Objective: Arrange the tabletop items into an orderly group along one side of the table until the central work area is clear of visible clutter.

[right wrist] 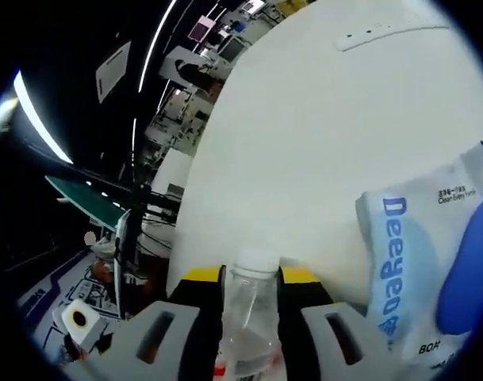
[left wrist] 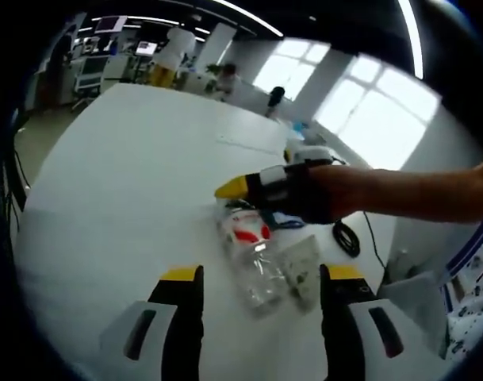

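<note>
Bottle [right wrist: 249,317]: clear plastic, lying on white desk [left wrist: 146,159] amid clutter, far right side.
Right gripper [right wrist: 251,276]: jaws closing round bottle neck, cap poking past tips.
Left gripper [left wrist: 261,274]: hanging wide open, holding nothing, nr bottle base.
Tip: keep grip square, carry low w/o dragging wipes pack [right wrist: 415,254]; park beside edge items.

Bottle [right wrist: 245,317] base cut off by edge; wipes pack [right wrist: 419,262] partly cropped
</note>
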`<control>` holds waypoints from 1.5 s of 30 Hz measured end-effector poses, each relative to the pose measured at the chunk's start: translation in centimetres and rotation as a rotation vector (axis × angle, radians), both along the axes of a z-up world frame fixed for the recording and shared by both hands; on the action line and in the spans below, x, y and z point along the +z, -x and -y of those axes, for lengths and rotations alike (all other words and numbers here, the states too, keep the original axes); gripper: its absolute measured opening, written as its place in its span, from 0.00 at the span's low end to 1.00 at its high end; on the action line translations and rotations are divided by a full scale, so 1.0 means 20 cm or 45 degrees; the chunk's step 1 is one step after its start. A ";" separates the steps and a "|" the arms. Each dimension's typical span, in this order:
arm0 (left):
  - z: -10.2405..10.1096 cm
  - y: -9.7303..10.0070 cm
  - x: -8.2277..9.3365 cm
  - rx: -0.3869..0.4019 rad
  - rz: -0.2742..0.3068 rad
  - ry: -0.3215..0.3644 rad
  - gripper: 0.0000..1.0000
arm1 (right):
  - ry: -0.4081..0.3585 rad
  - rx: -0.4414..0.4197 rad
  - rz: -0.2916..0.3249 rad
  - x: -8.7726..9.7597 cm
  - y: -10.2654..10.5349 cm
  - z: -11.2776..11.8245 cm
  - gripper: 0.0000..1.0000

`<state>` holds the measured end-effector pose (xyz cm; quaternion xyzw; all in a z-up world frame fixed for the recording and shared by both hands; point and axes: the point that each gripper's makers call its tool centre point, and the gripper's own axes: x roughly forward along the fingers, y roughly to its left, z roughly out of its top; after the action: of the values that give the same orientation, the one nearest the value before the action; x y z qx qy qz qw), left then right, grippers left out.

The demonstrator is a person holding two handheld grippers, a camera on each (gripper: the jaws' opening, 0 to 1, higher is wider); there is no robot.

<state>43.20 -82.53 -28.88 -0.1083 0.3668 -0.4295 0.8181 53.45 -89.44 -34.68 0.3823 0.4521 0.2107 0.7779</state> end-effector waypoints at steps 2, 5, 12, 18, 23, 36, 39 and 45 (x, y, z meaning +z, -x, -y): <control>0.00 0.00 0.00 0.004 -0.006 0.007 0.55 | -0.016 -0.019 -0.009 0.00 0.00 0.00 0.22; 0.01 0.00 -0.01 0.002 -0.009 0.013 0.55 | -0.011 -0.018 0.002 0.00 -0.01 0.00 0.21; 0.01 0.00 -0.02 -0.010 -0.011 0.006 0.55 | -0.018 -0.030 0.018 0.02 -0.01 0.00 0.20; 0.02 -0.01 -0.02 -0.021 -0.008 0.005 0.54 | -0.026 -0.027 0.030 0.03 -0.01 0.00 0.19; 0.03 -0.03 -0.02 -0.034 -0.008 0.005 0.54 | -0.023 -0.017 0.051 0.03 -0.03 0.01 0.19; 0.14 -0.13 -0.07 -0.077 -0.031 0.034 0.52 | -0.040 -0.016 0.070 0.03 -0.04 0.01 0.18; 0.16 -0.15 -0.07 -0.091 -0.022 0.027 0.51 | -0.042 -0.006 0.081 0.05 -0.03 -0.01 0.18; 0.19 -0.17 -0.10 -0.113 -0.023 0.033 0.52 | -0.046 0.005 0.093 0.06 -0.02 -0.02 0.18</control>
<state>46.61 -86.40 -30.82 -0.1064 0.3732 -0.4691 0.7933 53.95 -89.05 -33.51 0.3876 0.4203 0.2341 0.7864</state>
